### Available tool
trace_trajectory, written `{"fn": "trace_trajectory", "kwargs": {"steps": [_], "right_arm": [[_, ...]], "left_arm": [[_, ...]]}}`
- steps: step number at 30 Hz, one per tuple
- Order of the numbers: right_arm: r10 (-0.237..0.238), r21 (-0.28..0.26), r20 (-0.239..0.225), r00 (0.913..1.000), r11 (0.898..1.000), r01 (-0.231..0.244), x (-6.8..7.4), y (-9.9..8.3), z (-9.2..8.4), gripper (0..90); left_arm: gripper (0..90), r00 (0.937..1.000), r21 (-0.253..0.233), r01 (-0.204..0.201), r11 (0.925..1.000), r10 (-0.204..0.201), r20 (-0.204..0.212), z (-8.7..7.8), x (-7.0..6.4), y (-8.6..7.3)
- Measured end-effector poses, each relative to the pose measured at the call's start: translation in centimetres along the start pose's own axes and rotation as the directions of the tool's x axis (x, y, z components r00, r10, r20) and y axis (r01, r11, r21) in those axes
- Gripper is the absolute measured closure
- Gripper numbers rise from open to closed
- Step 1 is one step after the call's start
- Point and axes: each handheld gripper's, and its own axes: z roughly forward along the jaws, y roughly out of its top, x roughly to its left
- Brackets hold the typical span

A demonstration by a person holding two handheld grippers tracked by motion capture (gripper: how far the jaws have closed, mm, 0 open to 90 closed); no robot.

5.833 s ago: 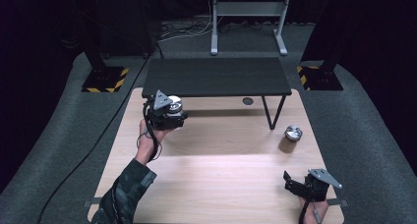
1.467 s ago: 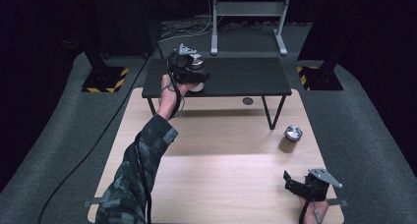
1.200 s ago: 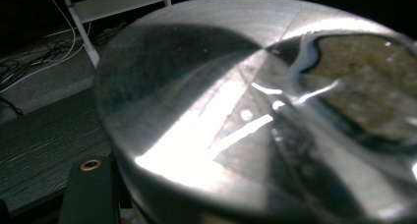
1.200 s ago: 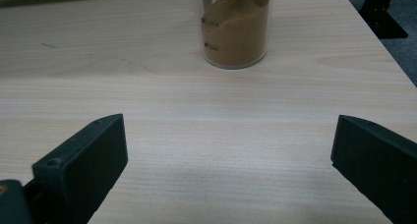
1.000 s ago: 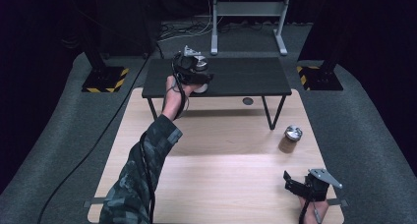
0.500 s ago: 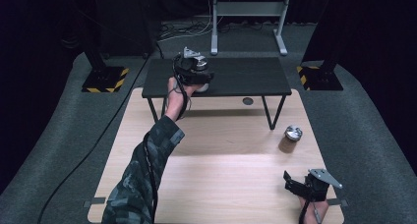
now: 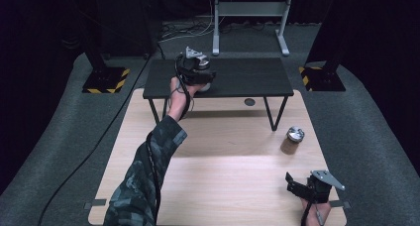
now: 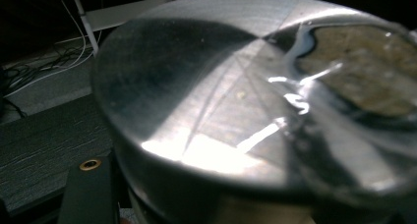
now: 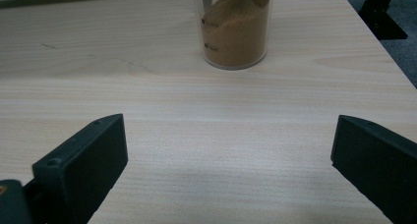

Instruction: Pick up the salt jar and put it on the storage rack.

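A second spice jar (image 7: 294, 139) stands on the wooden table (image 7: 223, 186).

The jar (image 8: 255, 111) in the left claw (image 7: 198, 77) has a brushed metal lid, glossy with bright glare, over clear plastic or glass. The light wood table (image 9: 196, 126) is smooth and matt, its grain showing. The right claw (image 9: 231, 170) is matt black plastic. The small black table (image 7: 237, 77) looks matt, and the floor (image 7: 366, 137) is rough grey carpet.
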Motion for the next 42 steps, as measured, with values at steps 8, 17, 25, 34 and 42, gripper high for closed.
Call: {"fn": "trace_trajectory", "kwargs": {"steps": [8, 17, 25, 34, 42], "right_arm": [[0.000, 0.001, -0.001, 1.0000, 1.000, 0.000, -0.1, 0.0, 0.0, 0.0], [-0.001, 0.002, -0.001, 1.0000, 1.000, 0.001, -0.1, 0.0, 0.0, 0.0], [0.001, 0.004, -0.004, 1.0000, 1.000, -0.001, -0.1, 0.1, 0.0, 0.0], [0.004, 0.001, -0.001, 1.0000, 1.000, -0.004, -0.1, 0.0, 0.0, 0.0], [0.002, 0.001, 0.003, 1.0000, 1.000, -0.002, 0.0, 0.0, 0.0, 0.0]], "left_arm": [[30.7, 1.0000, -0.002, 0.003, 1.0000, -0.003, -0.003, 0.3, 0.0, 0.0], [30.7, 1.0000, 0.011, -0.005, 0.9999, 0.005, -0.006, 0.4, 0.0, 0.2], [8.4, 0.9991, 0.010, 0.038, 0.9992, -0.038, -0.021, 0.2, -0.3, 0.0], [0.0, 0.9984, -0.030, -0.008, 0.9995, 0.006, -0.056, -4.0, -1.3, -1.9], [0.1, 0.9888, -0.042, -0.108, 0.9933, 0.103, -0.108, -9.0, -2.6, -6.7]]}}
